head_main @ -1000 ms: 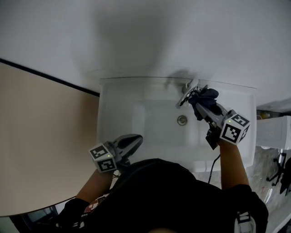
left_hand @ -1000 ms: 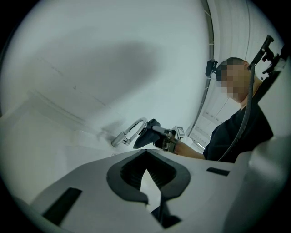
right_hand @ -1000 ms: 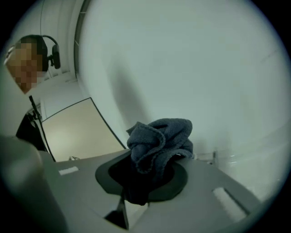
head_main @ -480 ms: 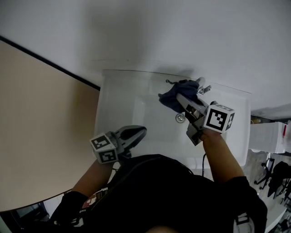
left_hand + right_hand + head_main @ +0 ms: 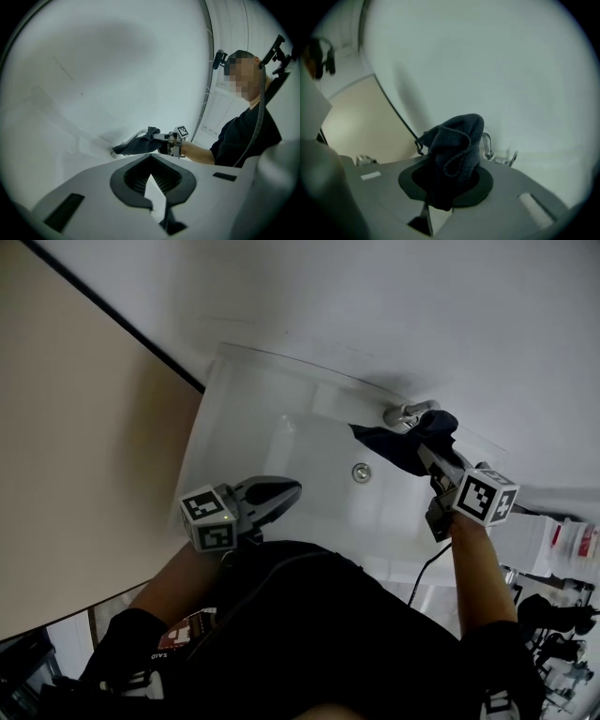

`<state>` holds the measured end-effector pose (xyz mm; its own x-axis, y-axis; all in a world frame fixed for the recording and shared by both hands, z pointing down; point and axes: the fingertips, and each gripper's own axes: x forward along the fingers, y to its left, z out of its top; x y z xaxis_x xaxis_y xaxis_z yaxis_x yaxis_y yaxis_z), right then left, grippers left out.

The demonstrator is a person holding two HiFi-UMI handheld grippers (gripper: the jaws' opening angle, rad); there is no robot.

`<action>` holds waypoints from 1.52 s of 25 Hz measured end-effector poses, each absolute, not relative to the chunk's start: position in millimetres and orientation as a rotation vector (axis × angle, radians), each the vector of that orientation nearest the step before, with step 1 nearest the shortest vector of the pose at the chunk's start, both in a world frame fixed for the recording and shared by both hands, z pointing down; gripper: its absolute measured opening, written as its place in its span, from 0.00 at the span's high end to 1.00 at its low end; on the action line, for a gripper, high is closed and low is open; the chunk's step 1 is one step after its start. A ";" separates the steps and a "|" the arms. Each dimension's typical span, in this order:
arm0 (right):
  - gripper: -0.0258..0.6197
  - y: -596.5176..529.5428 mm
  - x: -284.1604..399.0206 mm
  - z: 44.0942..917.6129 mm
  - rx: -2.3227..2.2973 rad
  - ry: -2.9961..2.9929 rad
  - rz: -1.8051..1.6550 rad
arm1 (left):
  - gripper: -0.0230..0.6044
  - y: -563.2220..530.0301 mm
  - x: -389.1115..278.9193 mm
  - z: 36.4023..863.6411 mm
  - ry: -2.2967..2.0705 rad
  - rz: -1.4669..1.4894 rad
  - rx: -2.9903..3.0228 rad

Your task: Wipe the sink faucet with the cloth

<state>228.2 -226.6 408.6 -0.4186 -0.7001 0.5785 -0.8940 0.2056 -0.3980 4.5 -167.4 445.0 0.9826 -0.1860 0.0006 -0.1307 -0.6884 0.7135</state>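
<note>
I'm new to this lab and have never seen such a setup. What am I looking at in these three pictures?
There is no robot here: a person holds a two-jaw gripper in each hand. The head view comes from a camera on the person's head and looks down at a white sink. The other two views come from cameras that ride on each gripper and look along its jaws. The right gripper is clamped on a dark blue cloth, held at the chrome faucet. The left gripper hangs by the sink's near edge with its jaws together, holding nothing. The cubes with square markers are parts of the grippers.
</note>
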 end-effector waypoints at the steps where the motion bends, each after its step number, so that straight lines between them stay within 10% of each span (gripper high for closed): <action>1: 0.86 -225.7 222.3 409.0 1.465 -2.159 0.870 | 0.97 -167.6 2.1 444.4 -0.214 -0.106 2.337; 10: 0.86 -245.9 175.5 403.1 0.805 -1.653 -0.125 | 0.97 -172.3 -14.8 436.5 -0.220 -0.153 2.362; 38: 0.87 -221.8 233.9 430.8 0.734 -1.540 0.277 | 0.97 -178.3 -49.3 470.4 -0.288 -0.196 2.290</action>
